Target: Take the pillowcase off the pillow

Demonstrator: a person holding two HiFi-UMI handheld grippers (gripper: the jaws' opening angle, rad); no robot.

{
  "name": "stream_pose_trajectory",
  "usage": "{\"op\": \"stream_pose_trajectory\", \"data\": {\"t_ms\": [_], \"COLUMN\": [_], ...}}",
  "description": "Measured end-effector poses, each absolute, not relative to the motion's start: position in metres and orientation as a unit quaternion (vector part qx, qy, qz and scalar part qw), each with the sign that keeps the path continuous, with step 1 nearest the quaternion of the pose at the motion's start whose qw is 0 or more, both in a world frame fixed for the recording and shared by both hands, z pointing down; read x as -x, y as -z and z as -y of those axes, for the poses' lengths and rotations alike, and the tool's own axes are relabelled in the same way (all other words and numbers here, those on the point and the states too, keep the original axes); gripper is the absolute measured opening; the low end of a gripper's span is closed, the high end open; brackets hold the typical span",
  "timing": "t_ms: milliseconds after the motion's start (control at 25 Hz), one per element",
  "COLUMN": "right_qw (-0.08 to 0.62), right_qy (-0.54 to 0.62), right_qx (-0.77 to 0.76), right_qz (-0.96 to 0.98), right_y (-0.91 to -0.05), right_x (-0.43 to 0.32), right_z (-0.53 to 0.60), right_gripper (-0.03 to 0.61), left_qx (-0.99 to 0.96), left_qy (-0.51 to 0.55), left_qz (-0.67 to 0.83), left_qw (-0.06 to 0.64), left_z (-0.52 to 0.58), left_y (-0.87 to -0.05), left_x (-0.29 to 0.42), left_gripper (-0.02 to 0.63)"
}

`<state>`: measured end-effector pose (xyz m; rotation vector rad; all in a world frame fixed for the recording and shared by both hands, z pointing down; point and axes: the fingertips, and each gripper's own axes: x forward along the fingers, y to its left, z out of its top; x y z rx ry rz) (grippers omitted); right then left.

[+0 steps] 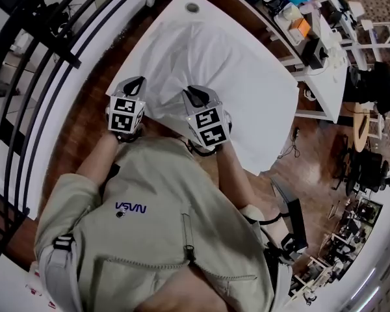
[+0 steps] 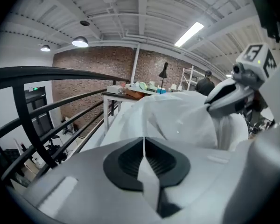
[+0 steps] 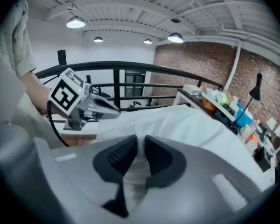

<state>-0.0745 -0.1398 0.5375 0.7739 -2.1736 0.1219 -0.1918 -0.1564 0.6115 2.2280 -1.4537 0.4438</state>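
As both pinch pillowcase, left gripper, right gripper — tilted down

Head cam: above person, steeply down, tabletop at 12 o'clock. L hand-held gripper cam: close along own jaws, twd brick wall. R hand-held gripper cam: same, twd railing. All 3 share pillowcase; each gripper cam sees the other gripper.

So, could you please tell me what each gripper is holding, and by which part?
Both hold the white pillowcase by its near edge: the left gripper pinches a thin fold, the right gripper a thicker bunch.
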Motion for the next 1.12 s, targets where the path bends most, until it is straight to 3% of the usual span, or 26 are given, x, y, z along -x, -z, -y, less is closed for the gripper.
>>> {"op": "stream_pose_trajectory", "data": {"t_ms": [200, 400, 600, 920, 1120], "right_qw": [0.384, 0.339, 0.324, 0.296, 0.315], "right_qy": [-0.058, -0.05, -0.045, -0.011, -0.016], "right_qx": [-0.309, -0.356, -0.397, -0.379, -0.373], "right_qz": [0.868, 0.87, 0.857, 0.877, 0.872], "right_y": [-0.52, -0.483, -0.47, -0.446, -0.463], "right_x": [0.079, 0.064, 0.029, 0.034, 0.042], "right_z": [0.138, 0.156, 0.188, 0.222, 0.243], "right_gripper": [0.101, 0.101, 0.101, 0.116, 0.142], "left_qx": [-0.832, -0.864, -0.873, -0.857, -0.862], "left_qy": [-0.114, -0.098, -0.117, -0.186, -0.197], "left_qz": [0.496, 0.432, 0.411, 0.422, 0.41], "left_qw": [0.222, 0.238, 0.234, 0.229, 0.225], "left_z": [0.161, 0.179, 0.194, 0.214, 0.235], "left_y": [-0.561, -0.543, -0.538, -0.55, -0.555], "left_x": [0.191, 0.162, 0.131, 0.117, 0.105], "left_gripper": [0.028, 0.132, 0.192, 0.222, 0.239]}}
